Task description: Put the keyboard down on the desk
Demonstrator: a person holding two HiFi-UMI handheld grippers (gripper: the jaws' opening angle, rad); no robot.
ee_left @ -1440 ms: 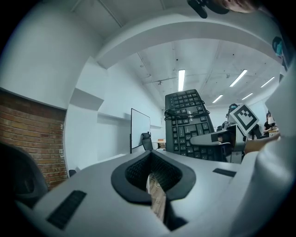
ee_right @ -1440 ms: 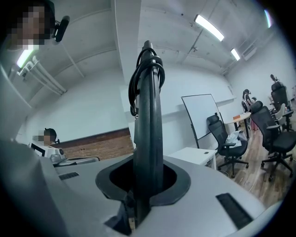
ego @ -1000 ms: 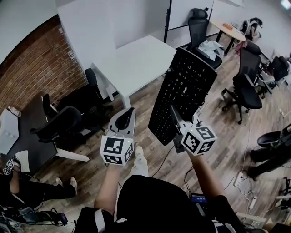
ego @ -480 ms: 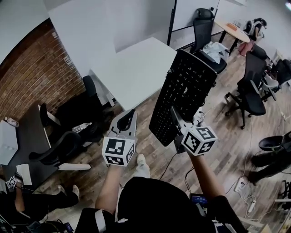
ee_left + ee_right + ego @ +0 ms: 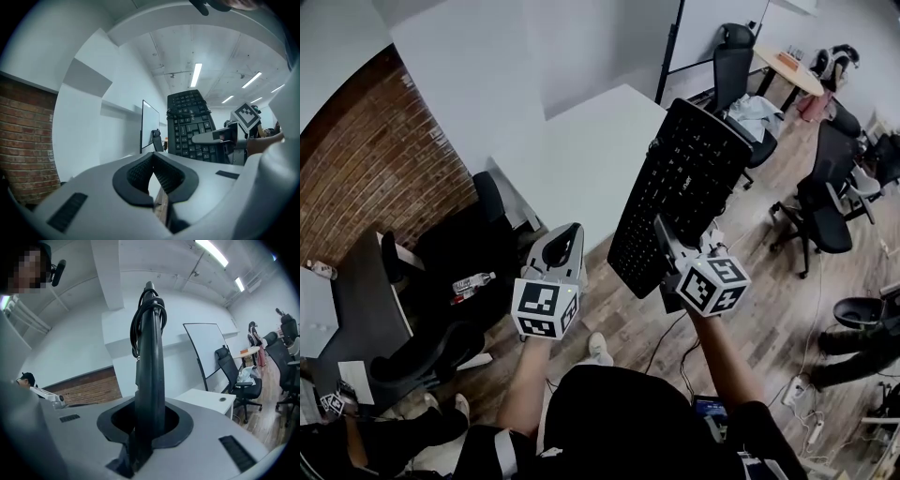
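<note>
A black keyboard [image 5: 680, 192] is carried on edge in the air, its coiled cable at the far end. My right gripper [image 5: 661, 239] is shut on its near edge; in the right gripper view the keyboard [image 5: 150, 371] stands up between the jaws. My left gripper [image 5: 562, 248] is shut and holds nothing, left of the keyboard; in the left gripper view the keyboard [image 5: 190, 124] shows at the right. A white desk [image 5: 581, 155] lies ahead beyond both grippers.
Black office chairs [image 5: 741, 66] stand at the far right, and another chair [image 5: 487, 202] sits at the desk's left. A dark desk [image 5: 356, 300] and brick wall [image 5: 366, 159] are at the left. Cables and a power strip [image 5: 797, 380] lie on the wooden floor.
Both grippers and the keyboard have moved forward toward the white desk, which now lies nearer. The grip on the keyboard is unchanged.
</note>
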